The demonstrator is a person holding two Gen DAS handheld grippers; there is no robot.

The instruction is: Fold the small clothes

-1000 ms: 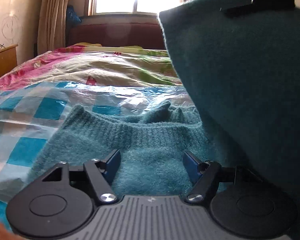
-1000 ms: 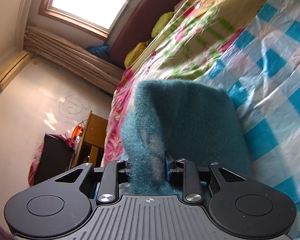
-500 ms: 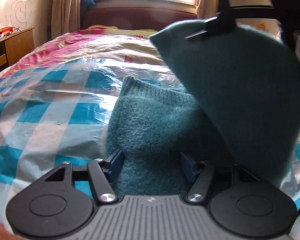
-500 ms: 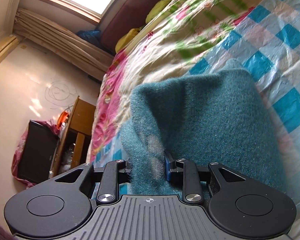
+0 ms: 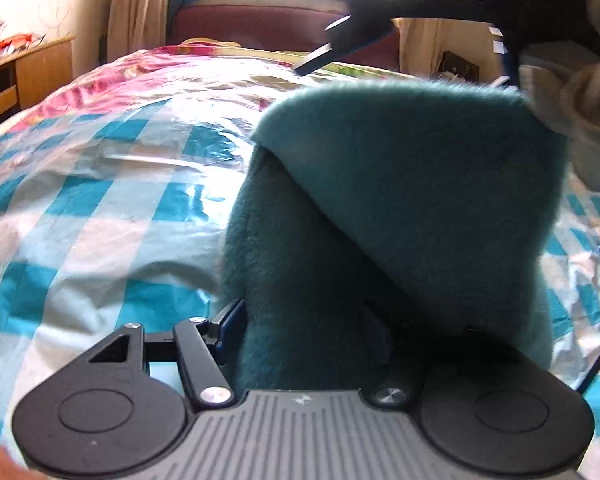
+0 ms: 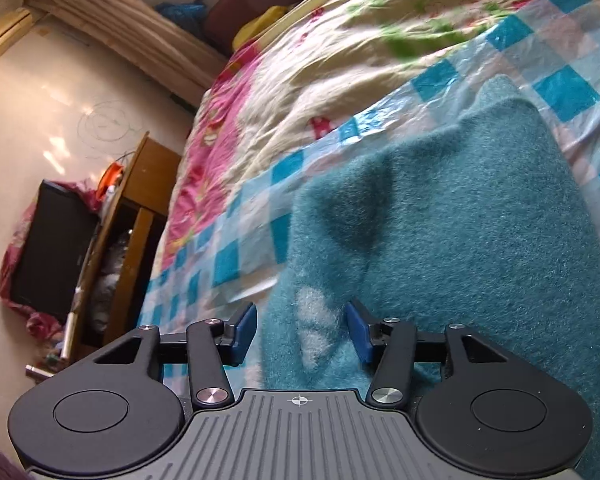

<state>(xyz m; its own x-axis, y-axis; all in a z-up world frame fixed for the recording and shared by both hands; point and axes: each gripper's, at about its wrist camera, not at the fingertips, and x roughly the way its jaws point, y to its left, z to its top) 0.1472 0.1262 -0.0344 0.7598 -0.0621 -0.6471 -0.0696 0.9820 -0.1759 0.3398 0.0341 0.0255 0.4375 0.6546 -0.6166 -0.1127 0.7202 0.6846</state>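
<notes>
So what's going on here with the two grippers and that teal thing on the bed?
A person is folding a teal sweater on a bed covered by a checked plastic sheet. One flap is laid over the rest. The right gripper has its jaws open, with the knit between them but not pinched. The left gripper sits at the near edge, its jaws also apart, one finger hidden under the fabric.

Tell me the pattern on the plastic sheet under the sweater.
Blue and white checks on the plastic sheet beneath the teal sweater; clearest in the left wrist view.
</notes>
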